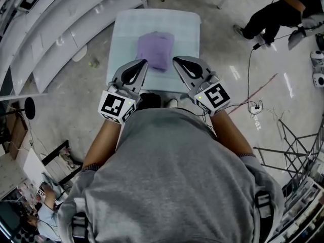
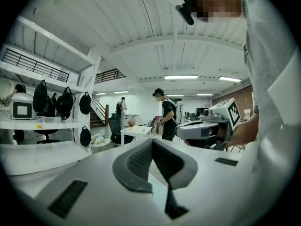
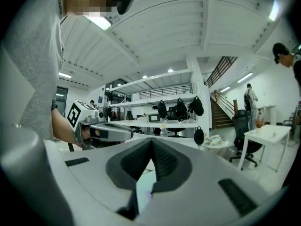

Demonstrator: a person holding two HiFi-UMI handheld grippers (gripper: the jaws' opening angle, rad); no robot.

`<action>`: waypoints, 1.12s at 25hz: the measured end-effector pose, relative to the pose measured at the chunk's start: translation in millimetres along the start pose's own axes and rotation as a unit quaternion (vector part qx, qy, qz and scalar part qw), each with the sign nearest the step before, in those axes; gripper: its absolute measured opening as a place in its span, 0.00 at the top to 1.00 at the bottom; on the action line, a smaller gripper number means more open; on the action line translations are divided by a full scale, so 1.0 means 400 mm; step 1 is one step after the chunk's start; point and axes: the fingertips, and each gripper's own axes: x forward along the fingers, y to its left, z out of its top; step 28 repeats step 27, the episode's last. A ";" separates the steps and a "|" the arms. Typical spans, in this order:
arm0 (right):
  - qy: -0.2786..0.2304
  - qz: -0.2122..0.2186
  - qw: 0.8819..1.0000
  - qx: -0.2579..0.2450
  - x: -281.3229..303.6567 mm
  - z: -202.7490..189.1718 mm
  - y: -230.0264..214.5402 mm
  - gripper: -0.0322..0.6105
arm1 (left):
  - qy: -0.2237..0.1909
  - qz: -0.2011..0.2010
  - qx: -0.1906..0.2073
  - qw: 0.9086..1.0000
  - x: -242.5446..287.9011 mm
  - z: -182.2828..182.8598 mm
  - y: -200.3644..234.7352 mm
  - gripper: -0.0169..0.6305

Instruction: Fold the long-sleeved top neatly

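A purple top (image 1: 155, 48) lies folded into a small rectangle on the pale table (image 1: 126, 29) in the head view. My left gripper (image 1: 143, 62) hovers just left of the garment's near edge, jaws shut and empty. On the other side, my right gripper (image 1: 175, 61) hangs by the near right corner, also shut with nothing in it. Both are held up near my chest, pointing roughly level. In the left gripper view my left gripper (image 2: 151, 142) shows its pads pressed together, and the right gripper (image 2: 207, 126) appears beyond. The right gripper view shows the same closed pads (image 3: 160, 159).
White shelving (image 1: 66, 29) runs along the left of the table. A person in black (image 1: 276, 11) sits at the upper right, with cables and a power strip (image 1: 254, 108) on the floor. Another person (image 2: 167, 114) stands in the room beyond a small white table (image 2: 136, 132).
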 end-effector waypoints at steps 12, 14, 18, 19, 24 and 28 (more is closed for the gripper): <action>0.002 -0.001 1.000 -0.012 -0.036 0.001 0.010 0.94 | 0.001 -0.006 0.002 1.000 -0.001 -0.008 -0.040 0.95; 0.004 -0.001 1.000 -0.014 -0.040 0.003 0.013 0.94 | 0.001 -0.007 0.003 1.000 -0.002 -0.006 -0.046 0.95; 0.004 -0.005 1.000 -0.016 -0.050 0.005 0.016 0.94 | 0.001 -0.008 0.003 1.000 -0.003 -0.009 -0.054 0.95; 0.004 -0.006 1.000 -0.017 -0.052 0.003 0.017 0.94 | 0.001 -0.007 0.003 1.000 -0.004 -0.010 -0.056 0.95; 0.004 -0.009 1.000 -0.008 -0.060 -0.013 0.023 0.94 | 0.001 -0.006 0.000 1.000 -0.007 -0.020 -0.062 0.95; 0.003 -0.011 1.000 0.004 -0.071 -0.023 0.030 0.94 | 0.003 -0.008 -0.001 1.000 -0.009 -0.028 -0.070 0.95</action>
